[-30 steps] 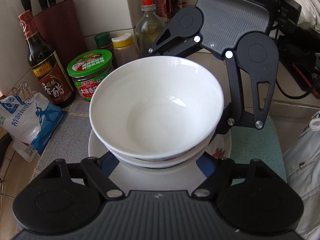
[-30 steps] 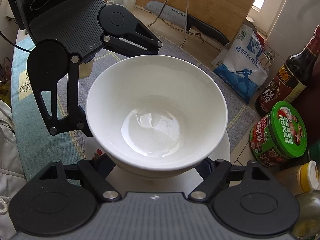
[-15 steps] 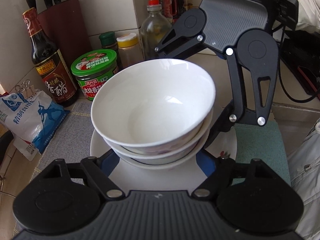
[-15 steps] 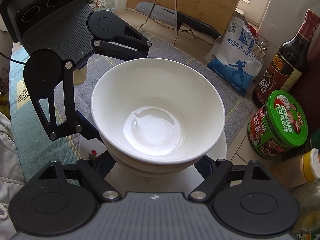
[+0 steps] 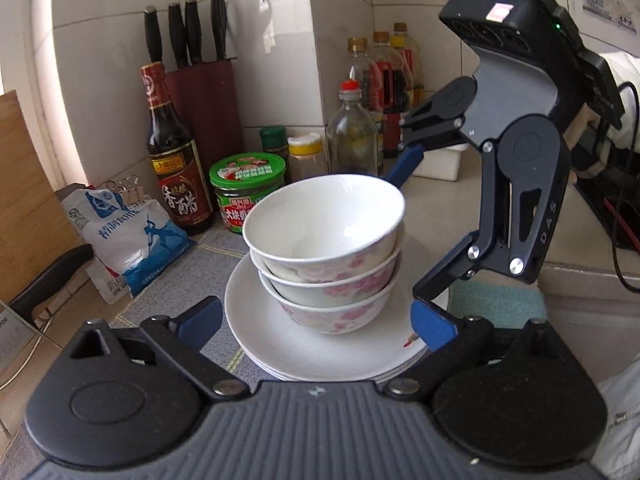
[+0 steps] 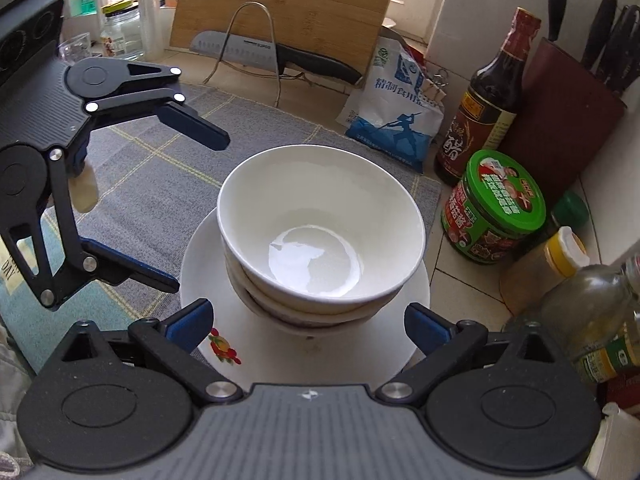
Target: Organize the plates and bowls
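Claws: both stand wide with nothing between the pads, their jaws having just been opening; the left gripper [image 5: 316, 320] sits at the near side of the plates, the right gripper [image 6: 308, 320] at the opposite side, each clear of the bowls.
Progress: looks nearly done, since three bowls [image 5: 326, 240] sit nested on the plate stack [image 5: 320, 352] and both claws are off them; whether more crockery waits elsewhere cannot be told.
Worktop: tiled counter [image 6: 460, 280] in a kitchen corner under white wall tiles, with a grey checked mat [image 6: 160, 168] beneath the stack.
Back edge: cutting board [image 6: 288, 4], knife block [image 5: 200, 104], salt bag [image 5: 124, 240], dark vinegar bottle [image 5: 172, 160], green-lidded jar [image 5: 248, 188], small spice jars, oil bottles.
Stack position: mid-worktop, on the mat, near the jar.
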`<control>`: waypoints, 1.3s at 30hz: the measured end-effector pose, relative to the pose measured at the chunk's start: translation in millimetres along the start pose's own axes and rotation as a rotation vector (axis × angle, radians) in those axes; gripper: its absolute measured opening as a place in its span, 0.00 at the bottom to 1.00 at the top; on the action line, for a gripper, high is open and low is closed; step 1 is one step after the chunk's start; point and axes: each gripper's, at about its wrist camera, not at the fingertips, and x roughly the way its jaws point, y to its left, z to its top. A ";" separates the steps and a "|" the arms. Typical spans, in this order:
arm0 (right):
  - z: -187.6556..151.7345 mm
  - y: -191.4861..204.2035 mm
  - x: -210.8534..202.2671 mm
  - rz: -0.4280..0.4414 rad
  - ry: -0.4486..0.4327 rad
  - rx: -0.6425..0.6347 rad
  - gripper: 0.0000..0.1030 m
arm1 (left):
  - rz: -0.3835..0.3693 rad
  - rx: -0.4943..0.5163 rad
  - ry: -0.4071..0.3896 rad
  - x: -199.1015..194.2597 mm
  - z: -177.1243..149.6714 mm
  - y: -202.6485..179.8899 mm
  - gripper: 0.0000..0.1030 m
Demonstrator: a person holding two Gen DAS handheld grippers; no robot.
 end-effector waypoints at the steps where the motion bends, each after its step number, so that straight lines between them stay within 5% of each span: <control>1: 0.3 6.3 -2.4 -0.032 0.011 0.032 1.00 | 0.024 -0.017 -0.017 -7.2 -1.5 -1.3 1.00; 9: -7.8 44.9 -37.6 -0.255 -0.009 0.365 1.00 | 0.146 -0.206 -0.022 -59.7 -1.8 -6.0 0.99; 13: -7.1 54.0 -58.0 -0.394 -0.055 0.612 1.00 | 0.250 -0.328 0.062 -72.2 11.6 -0.2 0.99; 17: -11.4 63.8 -77.5 -0.434 -0.125 0.770 1.00 | 0.302 -0.394 0.061 -87.1 23.4 4.2 0.99; 39: -10.8 97.6 -100.3 -0.509 -0.176 0.740 1.00 | 0.339 -0.385 0.074 -97.2 33.3 -6.4 0.99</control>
